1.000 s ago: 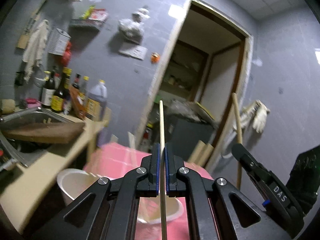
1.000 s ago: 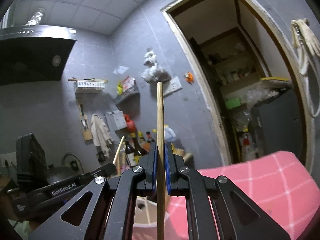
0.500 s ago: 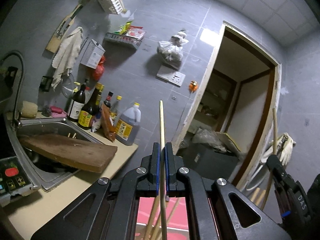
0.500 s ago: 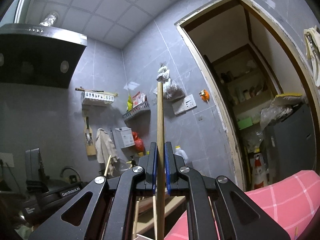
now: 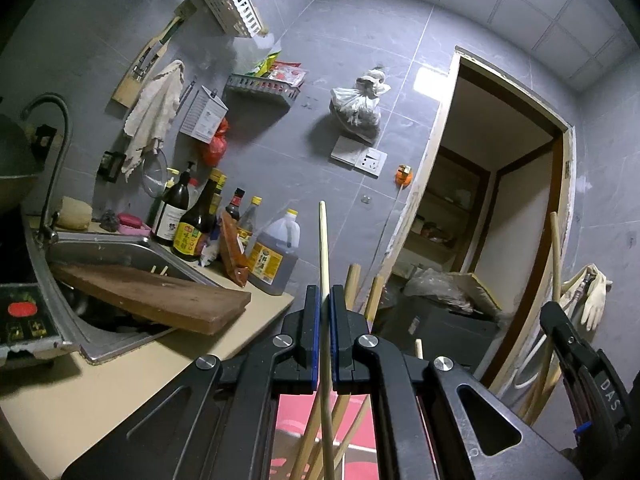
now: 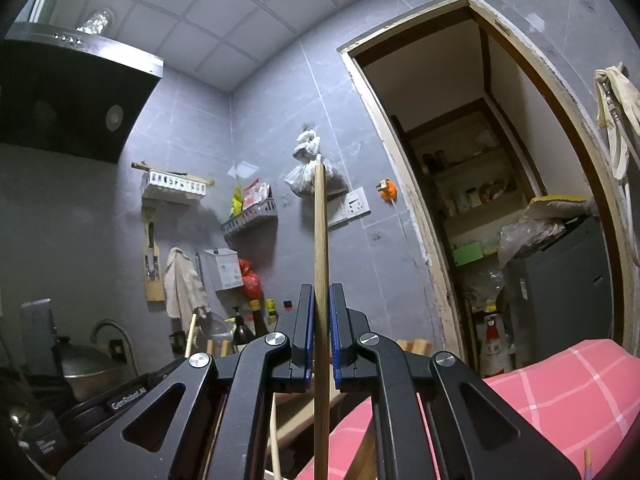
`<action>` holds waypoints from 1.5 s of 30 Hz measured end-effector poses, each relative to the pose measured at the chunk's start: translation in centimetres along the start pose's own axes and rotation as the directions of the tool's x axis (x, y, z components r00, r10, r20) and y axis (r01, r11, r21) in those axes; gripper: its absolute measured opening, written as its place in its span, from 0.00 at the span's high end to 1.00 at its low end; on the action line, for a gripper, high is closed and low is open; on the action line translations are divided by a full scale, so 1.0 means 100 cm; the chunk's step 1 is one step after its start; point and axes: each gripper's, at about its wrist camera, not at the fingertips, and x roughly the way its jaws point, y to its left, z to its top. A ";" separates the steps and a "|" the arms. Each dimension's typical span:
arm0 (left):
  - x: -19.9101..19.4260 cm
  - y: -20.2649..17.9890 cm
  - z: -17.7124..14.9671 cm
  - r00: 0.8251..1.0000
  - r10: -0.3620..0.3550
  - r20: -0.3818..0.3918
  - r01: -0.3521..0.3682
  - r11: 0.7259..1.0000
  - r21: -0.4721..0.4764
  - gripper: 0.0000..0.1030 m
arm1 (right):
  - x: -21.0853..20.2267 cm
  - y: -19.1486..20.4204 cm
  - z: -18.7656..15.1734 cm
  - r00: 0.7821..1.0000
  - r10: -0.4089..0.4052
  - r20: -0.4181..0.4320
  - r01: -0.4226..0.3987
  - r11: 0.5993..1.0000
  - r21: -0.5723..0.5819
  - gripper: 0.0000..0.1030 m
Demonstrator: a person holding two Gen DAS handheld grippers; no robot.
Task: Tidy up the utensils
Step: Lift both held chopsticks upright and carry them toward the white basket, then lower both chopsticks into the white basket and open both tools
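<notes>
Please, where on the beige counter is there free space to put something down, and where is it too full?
The beige counter is bare in front of the steel sink, up to the near edge. It is crowded behind: dark sauce bottles, brown oil jug, and a wooden cutting board lying over the sink.

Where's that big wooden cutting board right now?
In the left wrist view the wooden cutting board lies tilted across the steel sink at the left, just below the row of sauce bottles on the counter.
</notes>
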 end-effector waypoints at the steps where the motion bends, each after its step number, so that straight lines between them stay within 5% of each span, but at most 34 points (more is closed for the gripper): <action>1: 0.000 0.000 -0.002 1.000 0.001 -0.001 -0.001 1.000 -0.001 0.98 | 0.000 0.001 -0.002 1.000 -0.005 -0.002 0.005 1.000 -0.005 0.95; 21: -0.003 -0.009 -0.037 0.991 0.029 -0.134 -0.011 0.991 0.134 0.97 | -0.008 0.006 -0.022 0.989 0.006 -0.146 -0.019 0.996 -0.085 0.94; 36: -0.012 -0.009 -0.043 0.973 -0.006 -0.231 0.038 0.990 0.134 0.96 | -0.017 0.004 -0.026 0.973 -0.009 -0.232 -0.015 0.995 -0.101 0.93; 38: -0.015 -0.010 -0.042 0.973 -0.013 -0.232 0.046 0.990 0.136 0.92 | -0.018 0.004 -0.026 0.972 -0.008 -0.235 -0.016 0.995 -0.103 0.92; 42: -0.021 -0.008 -0.038 0.972 -0.023 -0.235 0.051 0.992 0.116 0.69 | -0.020 0.003 -0.023 0.971 -0.010 -0.241 -0.015 0.995 -0.101 0.83; 45: -0.026 -0.007 -0.032 0.976 -0.016 -0.219 0.043 0.992 0.117 0.69 | -0.024 0.004 -0.019 0.974 -0.015 -0.227 -0.011 0.994 -0.112 0.81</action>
